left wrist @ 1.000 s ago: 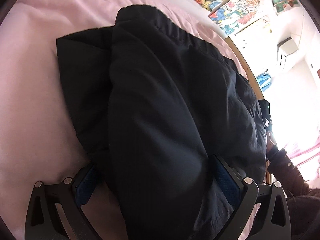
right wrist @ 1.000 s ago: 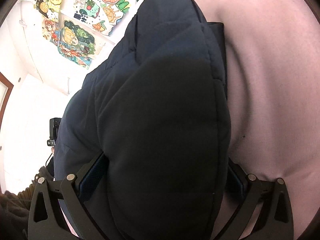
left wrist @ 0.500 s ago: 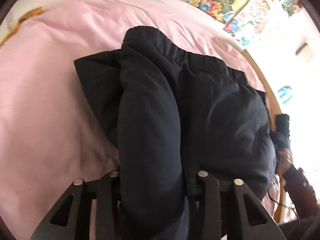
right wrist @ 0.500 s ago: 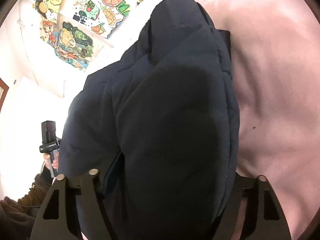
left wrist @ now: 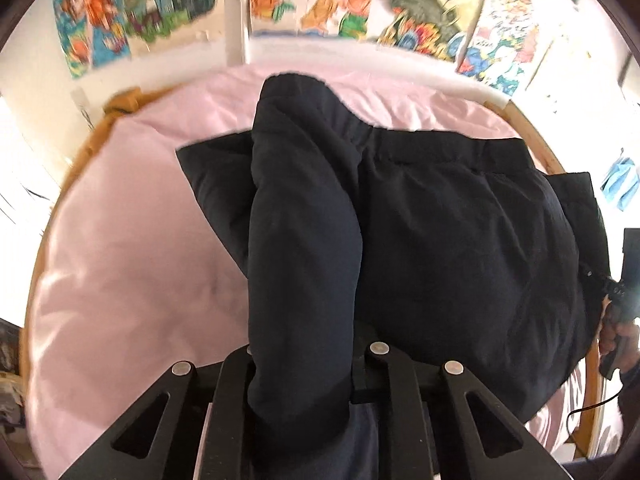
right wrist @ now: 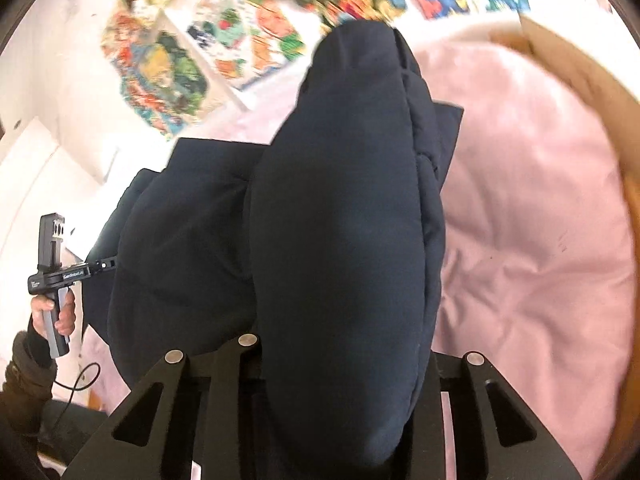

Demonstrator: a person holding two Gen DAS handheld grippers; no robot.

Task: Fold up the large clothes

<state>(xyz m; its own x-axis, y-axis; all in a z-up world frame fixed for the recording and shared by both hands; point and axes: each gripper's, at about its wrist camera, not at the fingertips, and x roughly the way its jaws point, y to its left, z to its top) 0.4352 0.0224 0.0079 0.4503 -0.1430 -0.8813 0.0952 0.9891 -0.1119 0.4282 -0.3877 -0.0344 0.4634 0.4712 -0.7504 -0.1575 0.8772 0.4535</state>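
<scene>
1. Dark navy padded jacket (left wrist: 440, 240) lies bunched on the pink bed sheet (left wrist: 132, 264), one puffy fold raised toward each camera.
2. Left gripper (left wrist: 302, 364) is pinched on a thick roll of the jacket, its jaws pressed into the cloth.
3. Right gripper (right wrist: 340, 360) likewise clamps a fat fold of the jacket (right wrist: 336, 216).
4. Bright cartoon posters (left wrist: 344, 4) cover the wall behind the bed.
</scene>
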